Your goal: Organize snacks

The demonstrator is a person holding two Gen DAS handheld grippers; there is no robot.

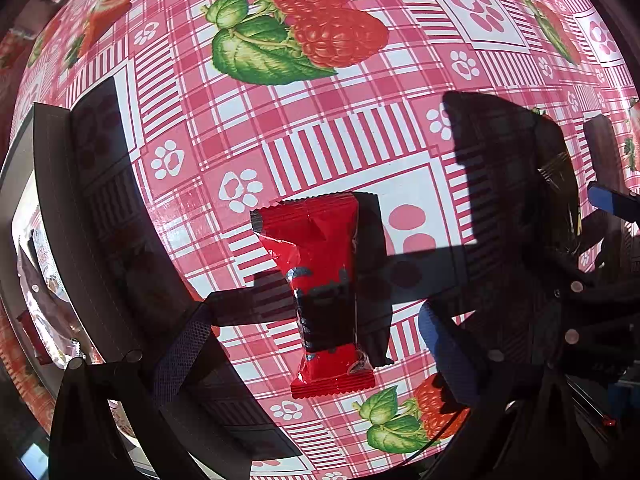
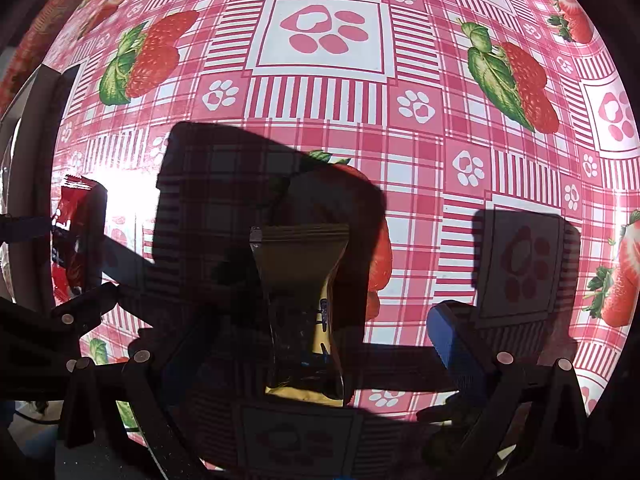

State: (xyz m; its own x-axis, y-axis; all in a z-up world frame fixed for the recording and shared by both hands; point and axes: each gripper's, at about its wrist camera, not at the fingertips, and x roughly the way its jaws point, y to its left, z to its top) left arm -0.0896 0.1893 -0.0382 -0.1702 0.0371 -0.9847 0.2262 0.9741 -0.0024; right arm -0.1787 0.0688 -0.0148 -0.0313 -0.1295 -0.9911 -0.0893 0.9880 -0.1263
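A box [image 1: 52, 216] with snacks inside stands at the tablecloth's [image 1: 320, 128] left edge. Right of it, the left gripper [image 1: 316, 344] gapes wide around a red packet [image 1: 320, 288]. Further right, the right gripper [image 2: 316, 344], equally wide, straddles a yellow packet [image 2: 304, 304].

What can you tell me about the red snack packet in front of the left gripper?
The red snack packet is a glossy foil-like pillow wrapper with crimped, zigzag-cut seals at both ends and a dark printed band across its middle; the lettering is unreadable. It looks sealed and slightly creased near the top. It lies flat on the strawberry-print tablecloth, lengthwise along the view, between the open fingers of the left gripper, which do not appear to touch it. Gripper shadow crosses its lower half. The right wrist view shows it at far left.
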